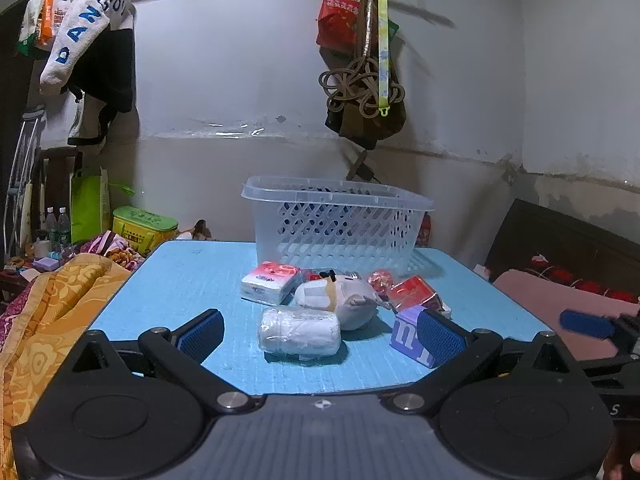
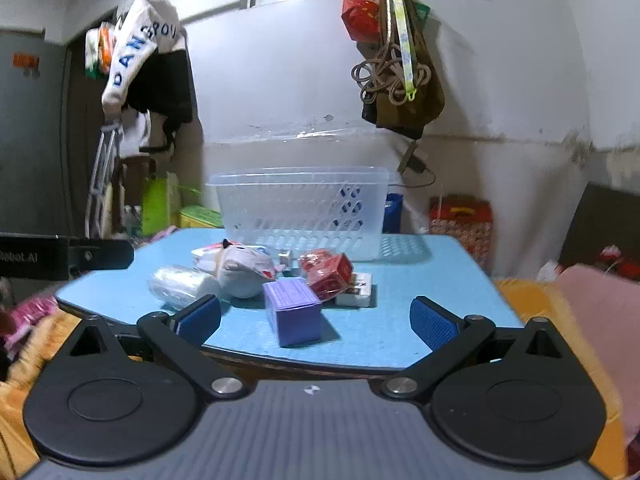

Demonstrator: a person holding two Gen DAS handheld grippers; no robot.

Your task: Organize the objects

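Note:
A clear plastic basket [image 1: 340,220] [image 2: 300,208] stands at the back of the blue table [image 1: 180,292] [image 2: 384,332]. In front of it lies a cluster: a wrapped white roll [image 1: 299,332] [image 2: 180,286], a grey plush toy [image 1: 344,298] [image 2: 244,272], a tissue pack [image 1: 271,282], a red box [image 1: 414,292] [image 2: 332,274], a purple box [image 1: 408,338] [image 2: 294,308] and a white box [image 2: 358,290]. My left gripper [image 1: 320,338] is open and empty, just short of the roll. My right gripper [image 2: 316,320] is open and empty, just short of the purple box.
Orange and patterned bedding [image 1: 52,312] lies left of the table. A pink cushion [image 2: 592,312] lies to the right. Clothes [image 1: 92,40] and bags [image 1: 360,80] hang on the wall behind. A yellow-green box [image 1: 142,226] sits at the back left.

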